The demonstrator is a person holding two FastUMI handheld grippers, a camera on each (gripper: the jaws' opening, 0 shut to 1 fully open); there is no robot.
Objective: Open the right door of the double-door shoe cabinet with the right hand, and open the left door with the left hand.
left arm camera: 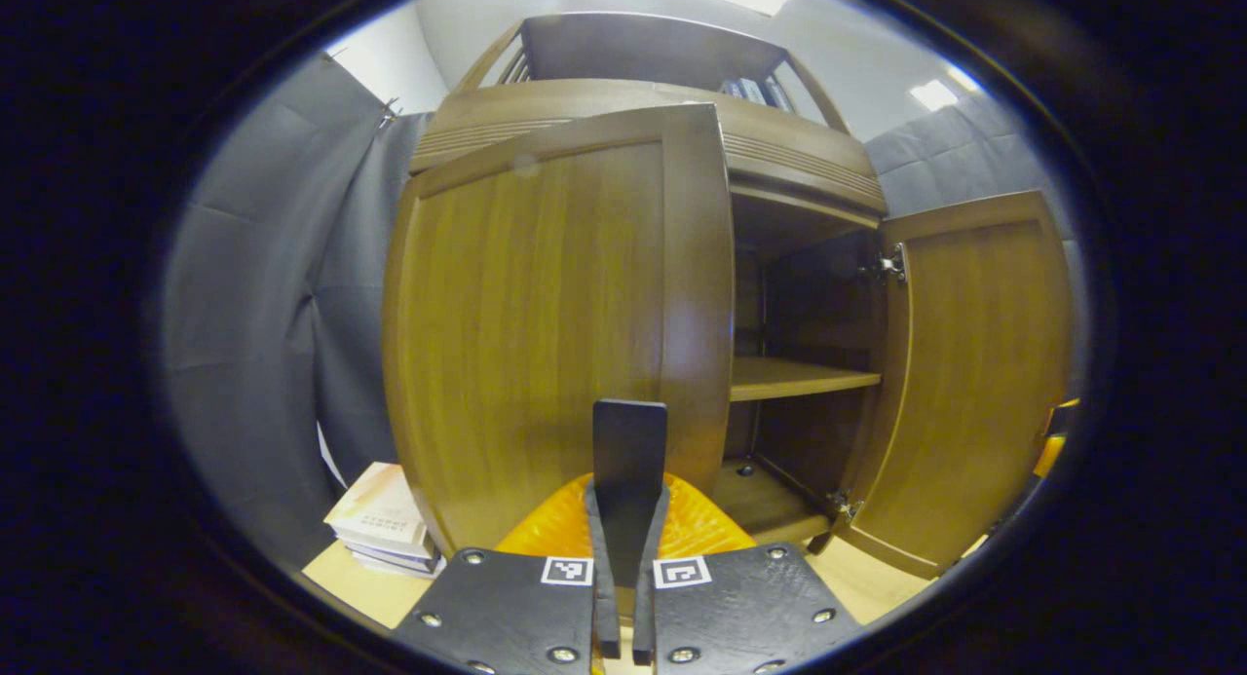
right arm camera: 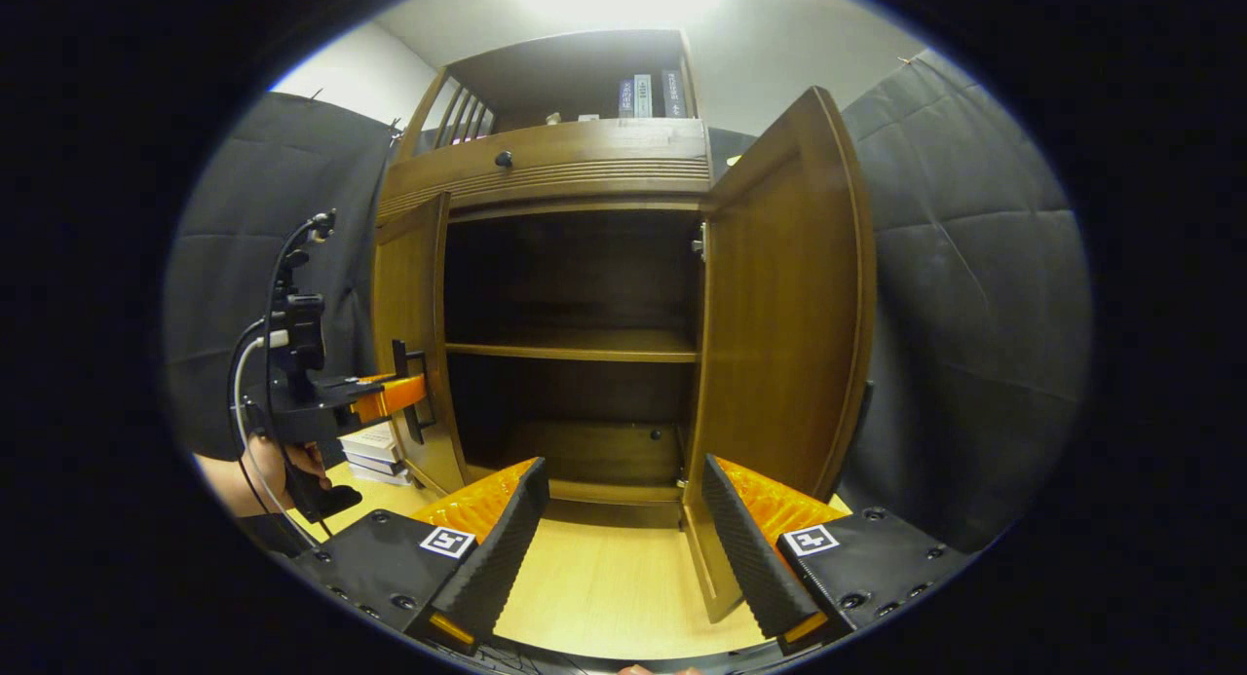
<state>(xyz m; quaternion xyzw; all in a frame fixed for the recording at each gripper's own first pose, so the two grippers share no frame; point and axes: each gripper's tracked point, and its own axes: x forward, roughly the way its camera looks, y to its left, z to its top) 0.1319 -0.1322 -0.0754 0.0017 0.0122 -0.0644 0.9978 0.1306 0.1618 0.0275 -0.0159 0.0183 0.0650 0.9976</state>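
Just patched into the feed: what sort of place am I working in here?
Likely a staged recording booth, not a lived-in home: dark padded cloth walls surround a wooden double-door shoe cabinet, its doors open and its shelves bare, with a stack of books beside it.

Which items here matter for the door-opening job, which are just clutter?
Job: left door, right door, left gripper, right gripper, cabinet.
Clutter: stack of books on the floor, books on the top shelf.
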